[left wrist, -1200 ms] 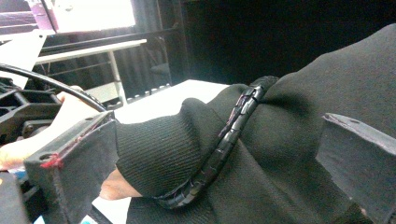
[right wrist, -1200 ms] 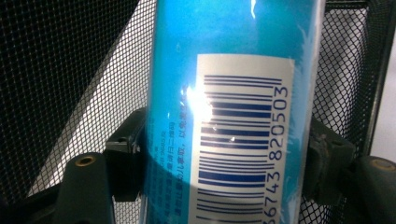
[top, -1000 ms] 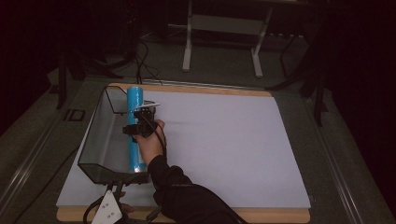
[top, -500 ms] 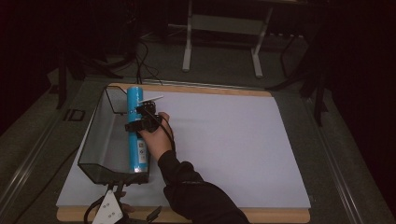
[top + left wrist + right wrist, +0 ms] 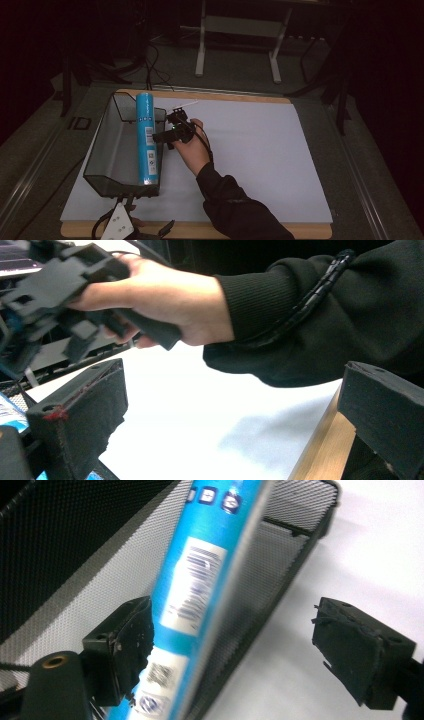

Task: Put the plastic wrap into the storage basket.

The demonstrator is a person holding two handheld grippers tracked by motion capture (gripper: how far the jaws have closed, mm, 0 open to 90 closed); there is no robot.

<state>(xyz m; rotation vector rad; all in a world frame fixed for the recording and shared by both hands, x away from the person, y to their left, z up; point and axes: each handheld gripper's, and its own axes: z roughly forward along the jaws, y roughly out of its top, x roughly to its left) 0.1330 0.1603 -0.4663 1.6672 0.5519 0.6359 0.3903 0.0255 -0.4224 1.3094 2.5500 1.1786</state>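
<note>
The right gripper [image 5: 162, 136], held in the person's right hand [image 5: 192, 150], points toward the left side of the table with its jaws standing apart; they have just been opening. In the right gripper view the blue tube [image 5: 200, 595] lies against the inner face of one jaw, while the other jaw stands well clear of it over the white mat [image 5: 380, 545], so the pads no longer press on the tube from both sides and it is released.

From the high view, the blue tube [image 5: 146, 139] lies just off the gripper's tips, on the side away from the hand. It rests lengthwise along the near wall of the black mesh basket [image 5: 107, 145], the wall closest to the gripper, one end toward the far edge of the table and the other toward the person. White labels with barcodes show on its side.

Beyond the tube the rest of the basket stretches away from the gripper. Under the hand and behind it spreads the white mat [image 5: 250, 150], laid on a wooden board [image 5: 300, 231].

The left gripper [image 5: 120, 227] sits well apart from the right one, at the table's near edge below the basket. In the left gripper view its jaws stand wide with nothing between them, facing the right hand [image 5: 170, 300] and its black sleeve [image 5: 310, 305].
</note>
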